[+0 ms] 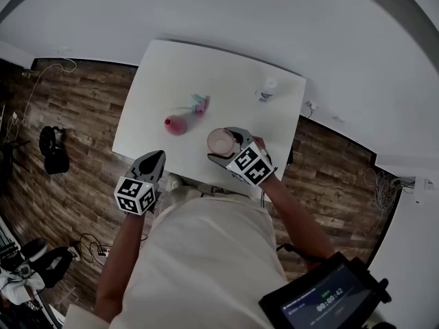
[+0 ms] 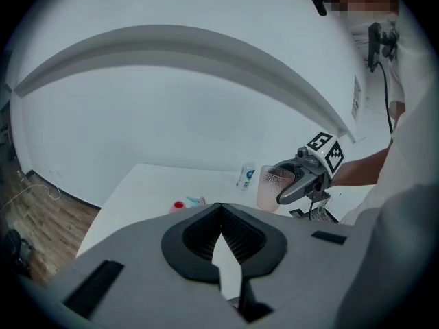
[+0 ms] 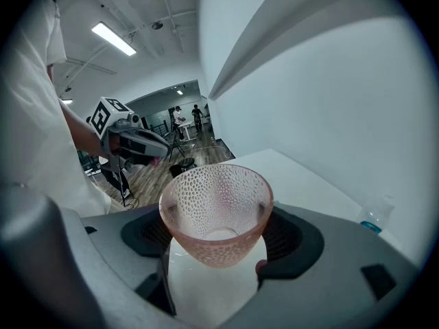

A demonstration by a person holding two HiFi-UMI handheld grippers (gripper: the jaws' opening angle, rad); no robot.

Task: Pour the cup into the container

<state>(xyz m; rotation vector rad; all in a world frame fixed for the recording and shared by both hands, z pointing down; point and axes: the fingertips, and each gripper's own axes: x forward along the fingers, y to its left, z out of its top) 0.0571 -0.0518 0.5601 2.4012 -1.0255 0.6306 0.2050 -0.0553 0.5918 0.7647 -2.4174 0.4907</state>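
Starting nearest, the left hand-held gripper (image 1: pixel 155 157) hangs shut and empty, left of the cup (image 3: pixel 218 214) and off the bench's (image 1: pixel 158 81) near edge. The right hand-held gripper (image 1: pixel 226 147) is clamped on the cup's lower wall, holding it upright; the cup is a translucent pink, dimpled tumbler flaring to its rim. Beyond the cup to its left, well apart, lies a small smooth pink container (image 1: pixel 175 124) with a teal part (image 1: pixel 200 103) beside it, and farther right stands a little clear bottle (image 1: pixel 266 89); the grasp looks done while carrying and tipping remain, and I cannot tell what the cup holds.
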